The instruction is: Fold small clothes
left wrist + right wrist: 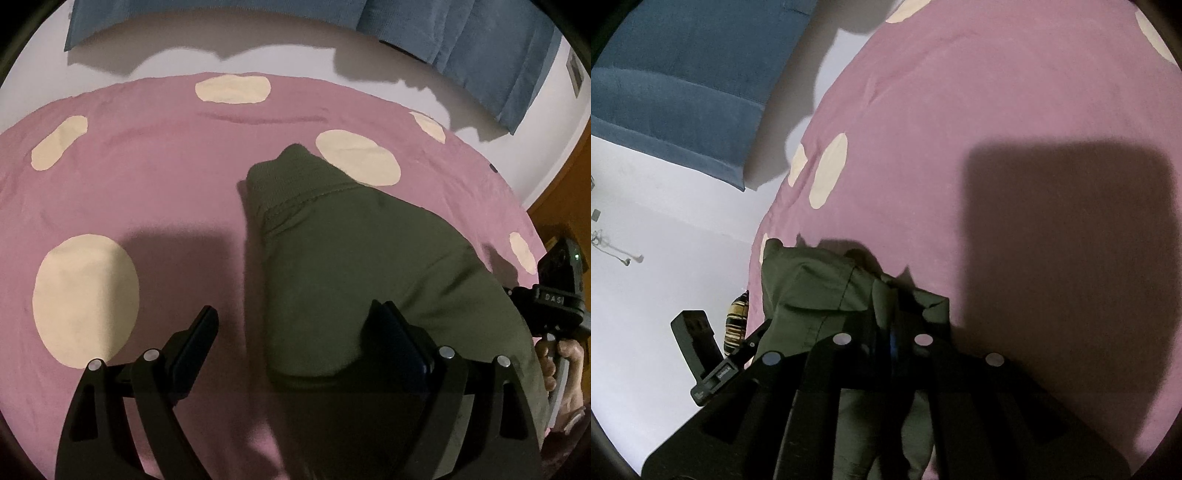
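Trousers (369, 258), dark green, lie on the pink spotted bed (147, 192). My left gripper (295, 328) has its fingers spread over them; my right gripper (886, 332) pinches their bunched fabric.

A pink bedspread (155, 192) with cream spots (85, 301) covers the bed. Beyond it stands a white wall (295, 55) hung with blue curtains (480, 48). A striped object (735, 323) shows beside the bed's edge.

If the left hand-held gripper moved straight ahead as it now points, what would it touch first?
Probably the olive-green garment: the open left hand-held gripper already straddles its near edge on the pink spotted bedcover, though depth is unclear.
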### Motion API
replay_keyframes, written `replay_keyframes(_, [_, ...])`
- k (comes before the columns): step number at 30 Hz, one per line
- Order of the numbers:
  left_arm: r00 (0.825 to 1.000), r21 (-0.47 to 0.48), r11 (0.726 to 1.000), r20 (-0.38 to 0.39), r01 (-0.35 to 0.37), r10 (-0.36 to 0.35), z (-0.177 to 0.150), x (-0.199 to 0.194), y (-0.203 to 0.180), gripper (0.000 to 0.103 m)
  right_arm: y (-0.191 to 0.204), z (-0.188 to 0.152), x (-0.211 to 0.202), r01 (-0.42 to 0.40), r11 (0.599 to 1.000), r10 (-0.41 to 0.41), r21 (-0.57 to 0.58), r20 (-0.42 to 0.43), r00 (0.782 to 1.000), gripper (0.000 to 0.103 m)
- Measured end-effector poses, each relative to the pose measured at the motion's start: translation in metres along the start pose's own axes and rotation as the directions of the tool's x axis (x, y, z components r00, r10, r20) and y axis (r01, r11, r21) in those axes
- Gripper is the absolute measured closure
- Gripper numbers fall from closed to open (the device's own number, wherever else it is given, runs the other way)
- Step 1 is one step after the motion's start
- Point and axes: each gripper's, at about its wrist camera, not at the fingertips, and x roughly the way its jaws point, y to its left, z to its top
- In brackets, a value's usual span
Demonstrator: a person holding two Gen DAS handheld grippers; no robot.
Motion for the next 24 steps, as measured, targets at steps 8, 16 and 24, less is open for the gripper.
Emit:
replay_keyframes(8, [1.000,0.007,1.000,0.009,-0.013,0.013,0.000,0.000,-0.002,0.015,0.005,-0.001,0.000,-0.008,1.000,0.008,0.014,0.018,1.000,0.099])
replay_keyframes(16, [0.999,0.033,0.999,0.017,-0.036,0.035,0.004,-0.012,-0.007,0.015,0.008,-0.010,-0.011,-0.021,0.998,0.017,0.061,0.063,0.998,0.081])
replay_keyframes(24, [0.999,-0.046,0.998,-0.008,0.036,-0.037,-0.007,-0.039,0.005,0.016,0.017,-0.030,-0.050,0.022,0.998,-0.028,0.057,0.113,0.993,0.042])
